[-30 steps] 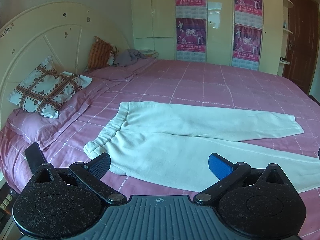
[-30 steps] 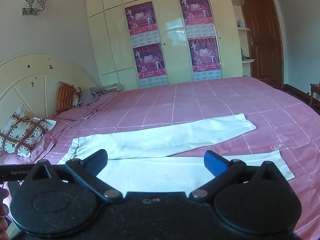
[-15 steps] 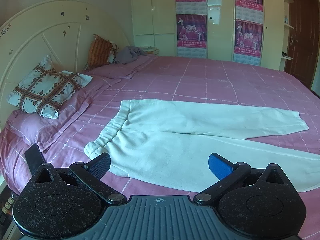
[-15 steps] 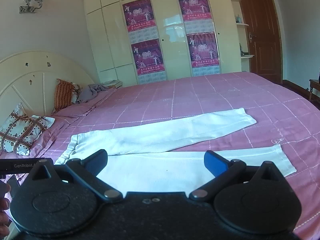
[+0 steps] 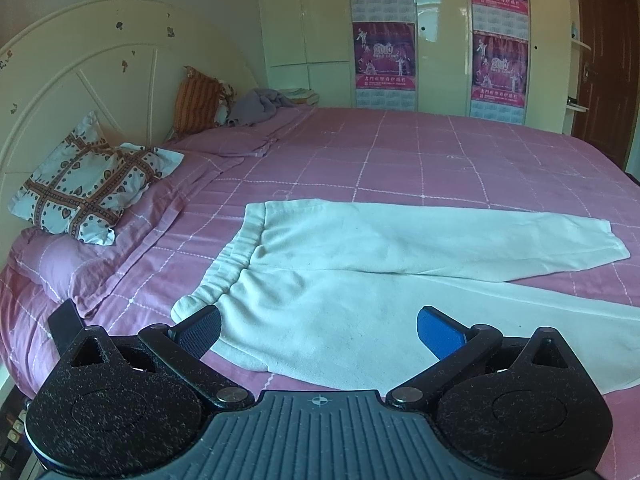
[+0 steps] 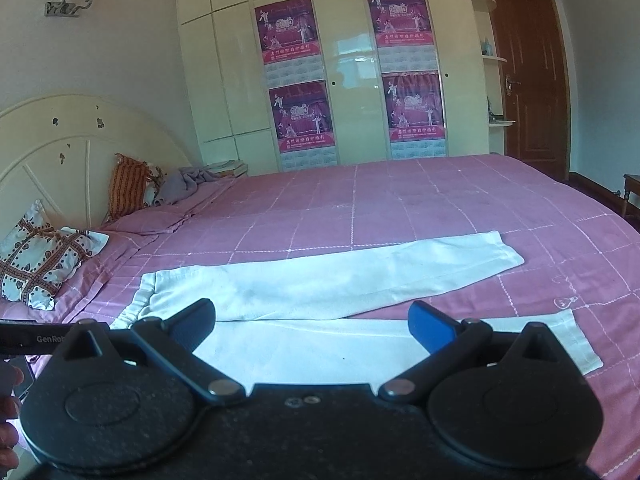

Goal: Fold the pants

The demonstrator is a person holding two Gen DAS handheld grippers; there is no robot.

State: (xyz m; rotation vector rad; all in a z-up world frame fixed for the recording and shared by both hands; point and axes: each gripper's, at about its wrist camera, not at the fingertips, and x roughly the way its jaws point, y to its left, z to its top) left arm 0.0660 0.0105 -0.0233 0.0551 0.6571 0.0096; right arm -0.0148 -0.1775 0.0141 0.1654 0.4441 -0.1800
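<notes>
Both my tongs have edged nearer the white pants [image 5: 360, 276], left tongs [image 5: 318, 330] and right tongs [image 6: 312, 324] spread wide, empty, legs splayed flat on the bed [image 5: 440, 152] for folding

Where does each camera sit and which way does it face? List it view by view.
Left wrist: on the left gripper, open, above the waistband end of the white pants, facing the wardrobe.
Right wrist: on the right gripper, open, over the near leg; a hand shows at left.
Shared: pants, pink bed, patterned pillow.
</notes>
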